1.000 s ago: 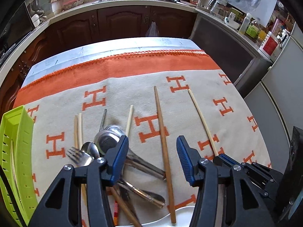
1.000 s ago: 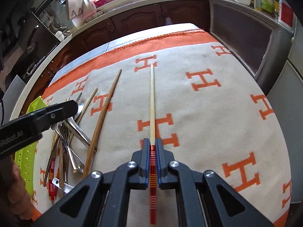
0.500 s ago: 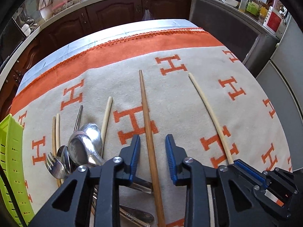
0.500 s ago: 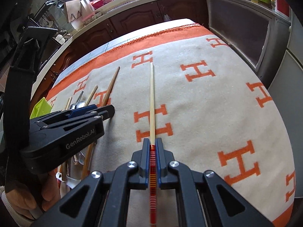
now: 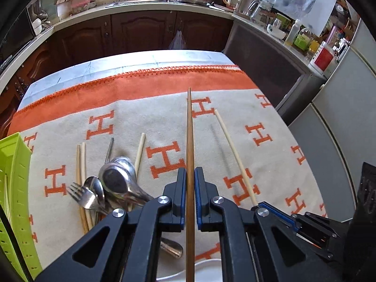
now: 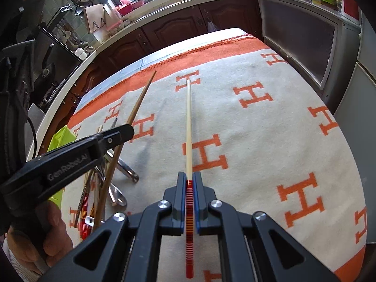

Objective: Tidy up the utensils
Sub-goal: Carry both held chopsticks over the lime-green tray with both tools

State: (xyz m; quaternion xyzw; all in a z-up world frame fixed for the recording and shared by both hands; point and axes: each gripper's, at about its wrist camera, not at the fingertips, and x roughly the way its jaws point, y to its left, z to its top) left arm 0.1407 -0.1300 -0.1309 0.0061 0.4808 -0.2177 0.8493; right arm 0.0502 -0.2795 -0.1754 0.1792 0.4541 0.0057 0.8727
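1. Two grippers each clamp one chopstick: left gripper [image 5: 189, 183] on the brown chopstick [image 5: 189, 141], frame centre.
2. Right gripper [image 6: 189, 188] grips the pale chopstick [image 6: 188, 127], centre.
3. Spoons [image 5: 117, 178] lie lower left.

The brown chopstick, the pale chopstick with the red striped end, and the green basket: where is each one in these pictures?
brown chopstick [image 5: 189, 141]: left wrist view, mid-shaft ahead of the clamp.
pale chopstick [image 6: 188, 127]: right wrist view, bare pale shaft.
green basket [image 5: 14, 178]: left wrist view, slotted side wall.
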